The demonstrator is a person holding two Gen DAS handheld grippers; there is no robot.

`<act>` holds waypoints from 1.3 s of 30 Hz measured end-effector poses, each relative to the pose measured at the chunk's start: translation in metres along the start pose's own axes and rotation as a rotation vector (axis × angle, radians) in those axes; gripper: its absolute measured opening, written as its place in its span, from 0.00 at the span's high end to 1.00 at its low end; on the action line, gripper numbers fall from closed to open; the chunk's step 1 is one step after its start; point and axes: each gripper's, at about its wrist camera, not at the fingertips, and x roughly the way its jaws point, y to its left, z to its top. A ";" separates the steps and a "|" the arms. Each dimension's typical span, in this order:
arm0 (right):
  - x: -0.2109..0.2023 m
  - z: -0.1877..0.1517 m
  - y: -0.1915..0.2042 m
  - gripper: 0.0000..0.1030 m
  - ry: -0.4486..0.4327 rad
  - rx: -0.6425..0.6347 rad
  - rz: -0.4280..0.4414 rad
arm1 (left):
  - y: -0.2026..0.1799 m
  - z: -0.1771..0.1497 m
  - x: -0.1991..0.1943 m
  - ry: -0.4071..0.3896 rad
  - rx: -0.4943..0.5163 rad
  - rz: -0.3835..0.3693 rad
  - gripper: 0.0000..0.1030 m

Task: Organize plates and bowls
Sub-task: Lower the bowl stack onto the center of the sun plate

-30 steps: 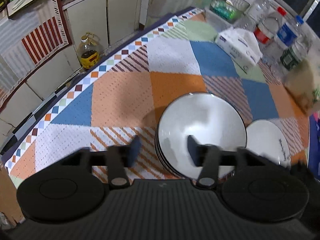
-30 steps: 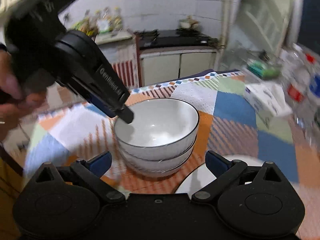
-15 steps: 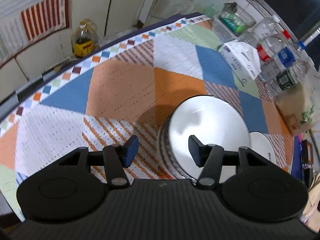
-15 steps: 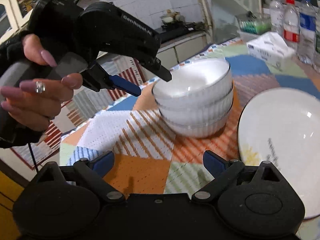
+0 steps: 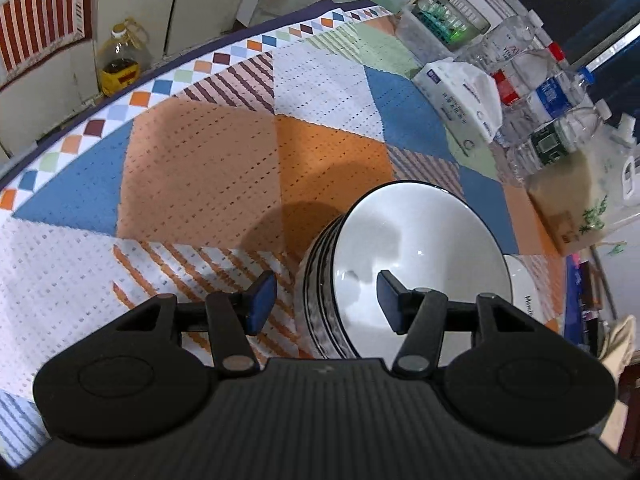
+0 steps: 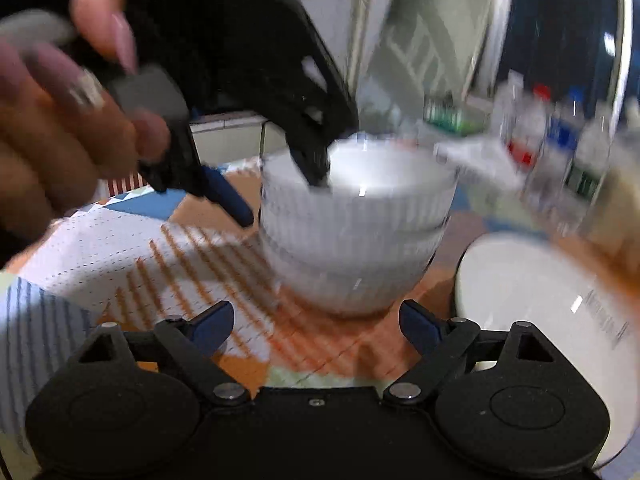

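A stack of white ribbed bowls [image 5: 408,264] with black rims stands on the patchwork tablecloth [image 5: 200,168]. My left gripper [image 5: 325,300] straddles the stack's near rim, one pad inside the top bowl and one outside the wall, with gaps on both sides. In the blurred right wrist view the left gripper [image 6: 284,200] comes down from above onto the bowls [image 6: 352,232], held by a person's hand [image 6: 60,128]. My right gripper [image 6: 316,324] sits low just short of the stack, jaws closing with nothing between them. A white plate [image 6: 540,304] lies to the right of the bowls.
A tissue pack [image 5: 460,96], several water bottles [image 5: 548,96], a clear box [image 5: 440,20] and a cardboard box [image 5: 572,200] line the table's far right. An oil bottle [image 5: 120,64] stands on the floor past the table's left edge. The plate [image 5: 520,292] touches the stack's right side.
My left gripper has come down onto the bowl stack and now straddles its rim. My right gripper has dropped lower and its jaws have narrowed a little.
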 end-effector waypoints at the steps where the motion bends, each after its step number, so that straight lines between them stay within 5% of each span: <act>1: -0.004 0.003 -0.003 0.10 -0.017 -0.031 -0.010 | 0.001 -0.001 0.001 0.006 -0.009 -0.016 0.48; 11: 0.027 0.031 -0.052 0.02 0.107 -0.168 0.104 | 0.006 0.000 0.011 0.023 -0.032 -0.037 0.51; 18: 0.061 0.048 -0.060 0.00 0.173 -0.323 0.255 | 0.009 -0.001 0.016 0.026 -0.035 -0.039 0.63; 30: 0.106 0.060 -0.062 0.00 0.299 -0.326 0.366 | 0.029 -0.002 0.022 0.042 -0.140 -0.128 0.63; 39: 0.108 0.056 -0.070 0.00 0.267 -0.313 0.417 | 0.009 -0.006 0.014 0.037 -0.058 -0.066 0.63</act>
